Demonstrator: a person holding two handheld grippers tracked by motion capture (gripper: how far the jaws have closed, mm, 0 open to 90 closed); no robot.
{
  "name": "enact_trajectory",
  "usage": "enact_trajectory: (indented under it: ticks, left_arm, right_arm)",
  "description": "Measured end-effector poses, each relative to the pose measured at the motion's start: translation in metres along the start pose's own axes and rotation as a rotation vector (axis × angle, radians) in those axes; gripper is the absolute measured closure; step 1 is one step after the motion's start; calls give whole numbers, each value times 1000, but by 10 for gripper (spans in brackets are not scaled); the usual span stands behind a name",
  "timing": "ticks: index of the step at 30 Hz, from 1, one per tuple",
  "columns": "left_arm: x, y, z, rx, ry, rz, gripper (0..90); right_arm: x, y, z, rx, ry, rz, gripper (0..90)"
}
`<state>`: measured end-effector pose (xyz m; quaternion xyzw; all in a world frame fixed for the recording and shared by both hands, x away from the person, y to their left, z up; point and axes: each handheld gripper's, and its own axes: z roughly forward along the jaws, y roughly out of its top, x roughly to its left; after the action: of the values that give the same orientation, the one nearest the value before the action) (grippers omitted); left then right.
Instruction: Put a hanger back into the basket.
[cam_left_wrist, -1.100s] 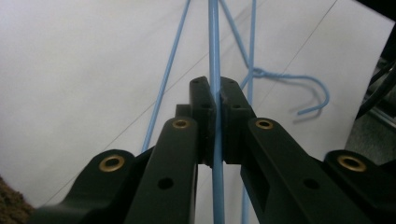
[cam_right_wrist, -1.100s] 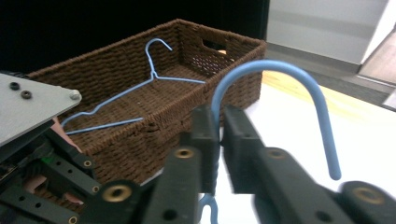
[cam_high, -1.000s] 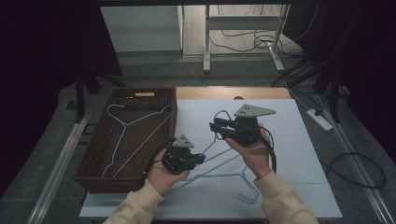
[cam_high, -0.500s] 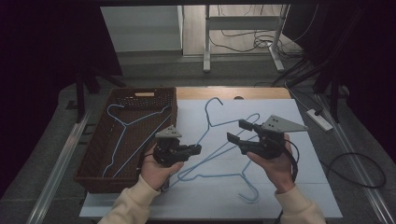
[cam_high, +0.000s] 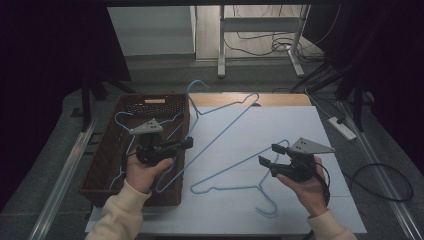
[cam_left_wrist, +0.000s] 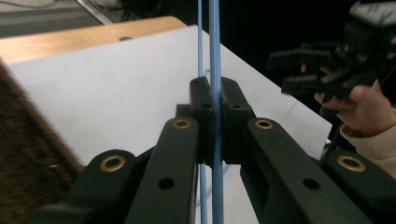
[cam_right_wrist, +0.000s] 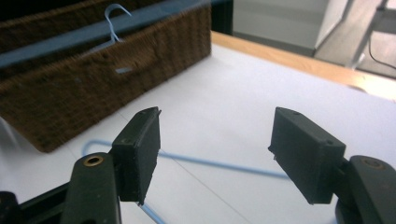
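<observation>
The left gripper (cam_high: 186, 143) is clamped tight on a light-blue wire hanger (cam_high: 220, 125), pinching the thin wire right between its black pads; in the left gripper view that wire (cam_left_wrist: 215, 70) runs straight up through the closed jaws. The hanger is off the white table sheet (cam_high: 300, 130) and tilted, its hook (cam_high: 192, 92) poking up toward the far side of the wicker basket (cam_high: 100, 165). I'd say it's being carried over to join the hanger already lying in that basket (cam_high: 122, 120).

Over on the other side, the right gripper (cam_high: 270, 156) has just been opening its jaws, and there's nothing gripped between them. They stand wide apart in the right gripper view, hovering above a second blue hanger (cam_high: 240, 177) that lies flat on the sheet, its wire (cam_right_wrist: 219, 164) passing beneath the gap, untouched. That spread looks like readiness, a stance for dropping down onto the thin wire. A grip that fine will want careful lining up, as the wire sits flush on the sheet.
</observation>
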<state>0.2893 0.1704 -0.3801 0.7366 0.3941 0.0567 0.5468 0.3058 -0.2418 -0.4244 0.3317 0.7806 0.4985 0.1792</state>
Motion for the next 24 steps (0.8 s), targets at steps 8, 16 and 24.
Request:
enact_trajectory:
  ticks: [8,16,24]
  left_arm:
    - [23,-2,-32,-30,62,-10,864]
    - [45,-14,-55,-38,125,-40,864]
    - [64,-24,-76,-37,199,-46,864]
  right_arm:
    - [-12,-19,5,28,-21,30,335]
    - [-18,-26,3,28,-32,41,332]
    - [-21,-32,4,45,-46,55,330]
